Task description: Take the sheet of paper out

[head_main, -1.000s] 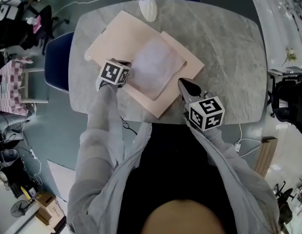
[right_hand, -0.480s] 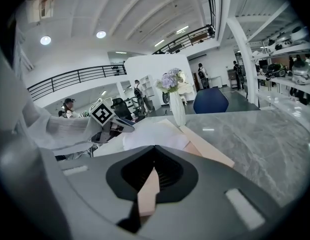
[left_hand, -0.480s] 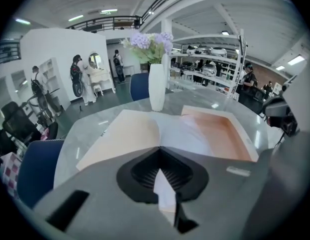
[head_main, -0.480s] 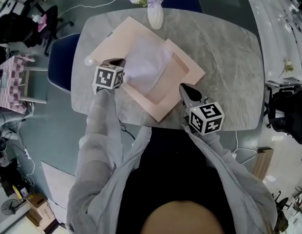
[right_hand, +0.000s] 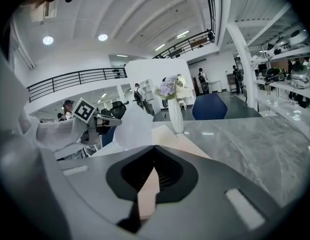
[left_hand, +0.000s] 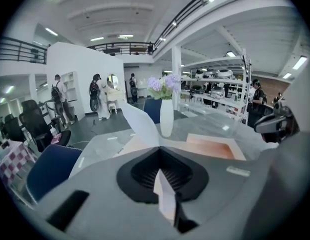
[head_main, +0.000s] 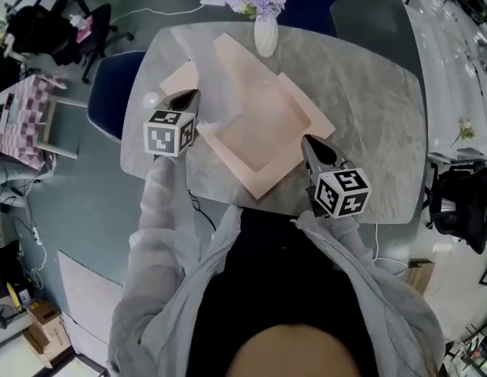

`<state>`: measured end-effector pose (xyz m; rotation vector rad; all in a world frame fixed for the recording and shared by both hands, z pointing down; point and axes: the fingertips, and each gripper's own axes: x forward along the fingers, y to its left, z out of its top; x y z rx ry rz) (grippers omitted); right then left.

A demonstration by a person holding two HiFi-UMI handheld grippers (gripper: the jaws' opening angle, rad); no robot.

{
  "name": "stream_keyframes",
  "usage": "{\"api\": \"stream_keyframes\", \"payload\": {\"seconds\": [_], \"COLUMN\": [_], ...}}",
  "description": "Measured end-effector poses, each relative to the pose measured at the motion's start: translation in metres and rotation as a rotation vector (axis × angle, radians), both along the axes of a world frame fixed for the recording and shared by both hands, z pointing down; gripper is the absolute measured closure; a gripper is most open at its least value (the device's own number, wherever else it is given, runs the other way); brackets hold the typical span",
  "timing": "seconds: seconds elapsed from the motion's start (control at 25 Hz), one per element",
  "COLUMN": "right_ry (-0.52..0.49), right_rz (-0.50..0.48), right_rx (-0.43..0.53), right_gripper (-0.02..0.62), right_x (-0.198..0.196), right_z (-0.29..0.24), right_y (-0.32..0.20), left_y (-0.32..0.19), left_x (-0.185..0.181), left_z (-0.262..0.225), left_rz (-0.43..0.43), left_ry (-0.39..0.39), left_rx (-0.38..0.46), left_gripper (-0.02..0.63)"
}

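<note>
Nearly done: left tool (head_main: 185, 97) clamped shut on sheet of paper (head_main: 212, 89), which is raised toward 10 o'clock, trailing edge (seemingly) over pink box (head_main: 263, 136). Right tool (head_main: 310, 142) closed on box's 4 o'clock rim. Left to do: draw sheet clear. Vase (head_main: 265, 36) near at 12 o'clock on counter (head_main: 369, 93).

White vase (head_main: 265, 36); blue chair (head_main: 110, 93); grey table (head_main: 369, 93)

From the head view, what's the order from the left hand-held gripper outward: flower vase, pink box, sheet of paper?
1. sheet of paper, pinched in the left hand-held gripper.
2. pink box, just to its right.
3. flower vase, at the table's far edge.
</note>
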<state>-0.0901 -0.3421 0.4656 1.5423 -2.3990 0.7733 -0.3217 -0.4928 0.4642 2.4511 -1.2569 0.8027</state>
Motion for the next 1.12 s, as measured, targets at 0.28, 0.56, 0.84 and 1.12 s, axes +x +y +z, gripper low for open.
{"api": "stream_keyframes", "payload": {"seconds": [0.28,0.56,0.84,1.12], "right_ry": [-0.025,-0.064,-0.042,-0.008], "right_rz": [-0.024,-0.033,-0.084,-0.112], "right_rx": [0.041,0.086,0.131,0.115], "right_gripper": [0.588,0.588,0.588,0.588], "right_x": [-0.002,-0.004,-0.019,-0.03], "right_z": [-0.016,-0.033,-0.041,-0.031], "right_y": [-0.01,-0.016,-0.009,0.001], "left_y": [0.034,0.084,0.129,0.154], "left_x": [-0.011,-0.006,0.014,0.034], "left_z": [-0.044,-0.056,-0.049,-0.027], "left_rz": [-0.106,-0.159,-0.168,-0.133], "left_ry": [0.175,0.289,0.404,0.421], "left_rx": [0.124,0.186,0.196,0.165], "left_gripper": [0.603,0.603,0.603,0.603]}}
